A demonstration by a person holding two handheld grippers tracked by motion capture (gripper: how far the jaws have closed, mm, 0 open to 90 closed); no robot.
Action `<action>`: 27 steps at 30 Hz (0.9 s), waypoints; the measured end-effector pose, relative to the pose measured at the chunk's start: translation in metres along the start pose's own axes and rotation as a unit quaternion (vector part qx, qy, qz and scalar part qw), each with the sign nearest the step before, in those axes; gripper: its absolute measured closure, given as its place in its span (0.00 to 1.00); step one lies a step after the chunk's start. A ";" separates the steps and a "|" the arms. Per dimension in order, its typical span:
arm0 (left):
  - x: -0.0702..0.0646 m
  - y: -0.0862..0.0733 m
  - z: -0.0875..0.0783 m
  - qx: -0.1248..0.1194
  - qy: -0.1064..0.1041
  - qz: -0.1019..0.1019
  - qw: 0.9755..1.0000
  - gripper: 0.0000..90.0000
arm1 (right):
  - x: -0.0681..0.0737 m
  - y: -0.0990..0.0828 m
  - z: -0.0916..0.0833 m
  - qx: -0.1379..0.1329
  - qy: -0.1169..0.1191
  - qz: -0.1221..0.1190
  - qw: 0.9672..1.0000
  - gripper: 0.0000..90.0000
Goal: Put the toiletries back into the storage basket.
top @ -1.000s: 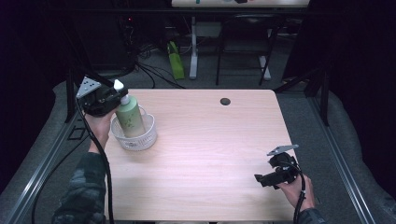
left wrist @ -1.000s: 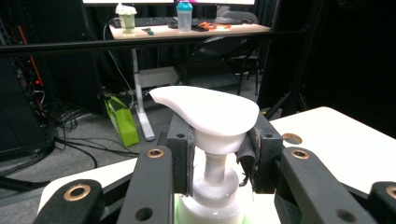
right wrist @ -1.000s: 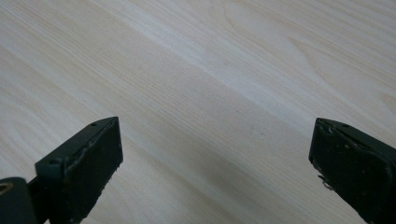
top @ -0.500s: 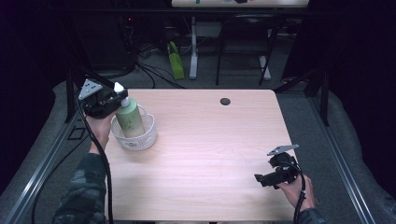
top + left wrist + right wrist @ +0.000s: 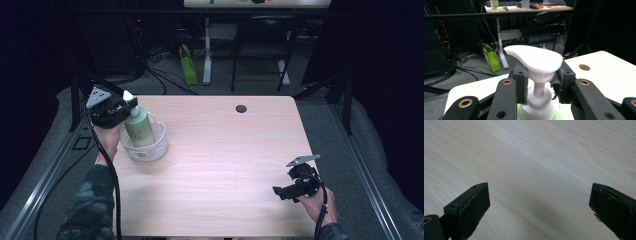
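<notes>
Two tongs were in use over the pale wood-grain counter. Left tongs were clenched on the neck of the white pump head of a light green plastic pump bottle; in the left gripper view the black pads sat against both sides of the stem just under the spout. Bottle stood upright inside a small white ribbed plastic basket near the counter's far left corner, seen from the high view. No label text or brand could be read on the bottle; the markings were too small and dim.

Right tongs hung low over the counter's near right corner, well apart from the bottle and basket. Its jaws stood released and wide in the right gripper view, nothing between them but bare wood grain.

One round dark cable hole sat near the counter's far edge. No writing was legible anywhere on the counter.
</notes>
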State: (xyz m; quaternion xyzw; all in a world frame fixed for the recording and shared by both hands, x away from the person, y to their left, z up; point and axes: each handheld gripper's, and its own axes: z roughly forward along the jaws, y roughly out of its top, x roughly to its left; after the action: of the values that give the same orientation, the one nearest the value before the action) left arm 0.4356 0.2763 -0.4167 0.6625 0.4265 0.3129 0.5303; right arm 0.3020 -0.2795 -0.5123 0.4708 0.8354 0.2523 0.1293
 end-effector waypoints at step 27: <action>-0.003 -0.006 -0.014 0.001 -0.004 -0.010 1.000 0.68 | 0.002 0.001 -0.002 -0.002 0.001 -0.005 1.000 0.03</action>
State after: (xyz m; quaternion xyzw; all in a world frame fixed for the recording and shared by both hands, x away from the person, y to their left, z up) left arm 0.4210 0.2803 -0.4194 0.6598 0.4311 0.3045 0.5349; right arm 0.3006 -0.2781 -0.5101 0.4658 0.8375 0.2542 0.1306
